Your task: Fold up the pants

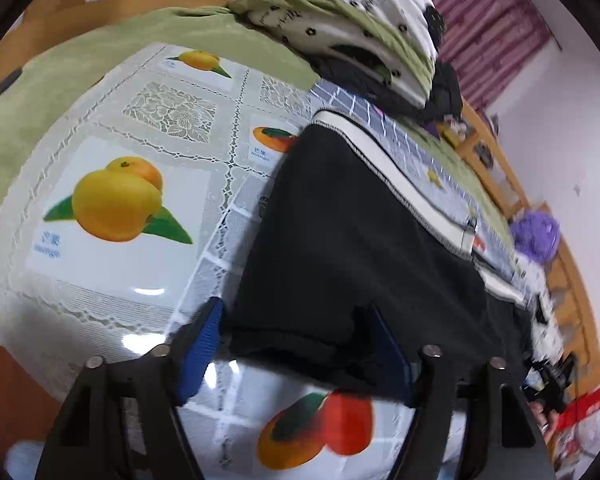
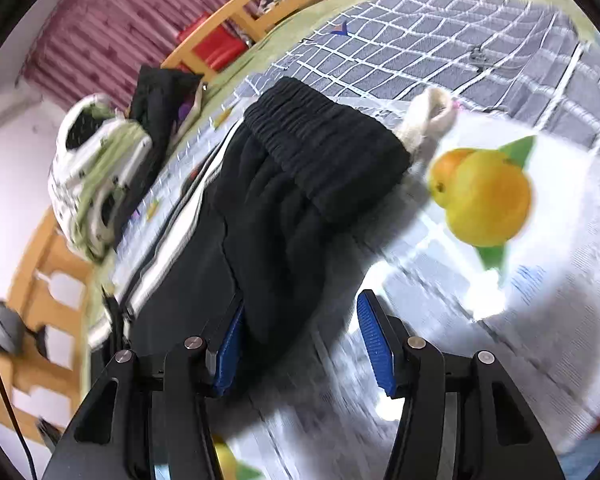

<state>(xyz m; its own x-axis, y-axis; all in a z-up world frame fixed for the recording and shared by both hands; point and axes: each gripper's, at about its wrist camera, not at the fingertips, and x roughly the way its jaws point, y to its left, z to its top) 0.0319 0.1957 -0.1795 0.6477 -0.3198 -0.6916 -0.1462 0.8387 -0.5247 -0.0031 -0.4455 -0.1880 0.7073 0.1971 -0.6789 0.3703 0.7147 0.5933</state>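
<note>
Black pants (image 1: 352, 248) with a white side stripe (image 1: 404, 188) lie on a fruit-print tablecloth (image 1: 120, 208). My left gripper (image 1: 296, 344) is open, its blue pads on either side of the pants' near folded edge. In the right wrist view the pants (image 2: 284, 216) run away from me to the elastic waistband (image 2: 324, 136), with a white drawstring (image 2: 428, 120) beside it. My right gripper (image 2: 300, 336) is open; the left pad touches the pants' near edge, the right pad is over the cloth.
A rolled green and white blanket (image 1: 352, 20) and dark clothes (image 1: 444, 84) lie at the far end of the bed. A grey checked sheet (image 2: 460, 40) lies beyond the tablecloth. Wooden rails (image 2: 228, 20) and a purple fluffy item (image 1: 536, 236) border the bed.
</note>
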